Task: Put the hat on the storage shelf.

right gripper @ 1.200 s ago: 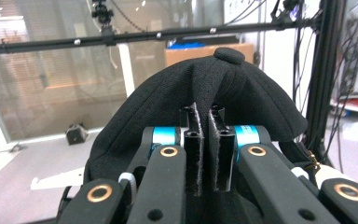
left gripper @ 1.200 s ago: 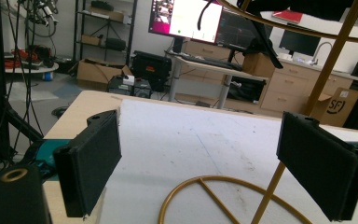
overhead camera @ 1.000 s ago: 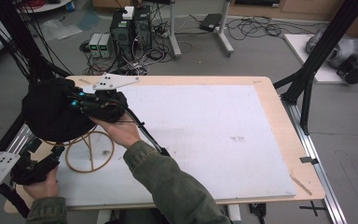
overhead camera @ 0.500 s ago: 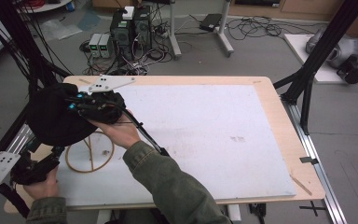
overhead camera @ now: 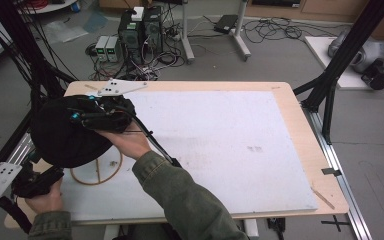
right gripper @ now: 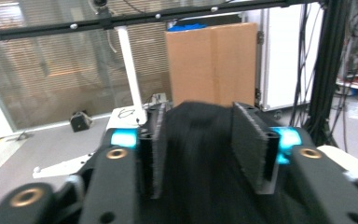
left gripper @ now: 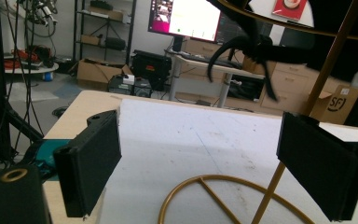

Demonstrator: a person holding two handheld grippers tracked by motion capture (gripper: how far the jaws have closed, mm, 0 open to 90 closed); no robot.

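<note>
A black hat (overhead camera: 62,142) sits on top of a gold wire stand (overhead camera: 97,175) at the table's left edge. My right gripper (overhead camera: 82,117) lies on the hat's top. Its jaws have just been opening, and the hat (right gripper: 196,182) bulges up between the parted pads (right gripper: 247,144). My left gripper (overhead camera: 40,180) rests low at the near left corner, open. In the left gripper view its jaws (left gripper: 214,186) stand wide apart in front of the stand's base ring (left gripper: 205,179). The gold pole (left gripper: 326,70) rises just inside the right jaw, and the hat's dark rim hangs above.
A white board (overhead camera: 220,150) covers most of the wooden table (overhead camera: 300,130). Black frame posts (overhead camera: 340,65) stand at the table's left and right sides. Computers and cables (overhead camera: 140,30) lie on the floor beyond the far edge.
The hat has sagged a little lower over the stand. Both hands have stayed where they were.
</note>
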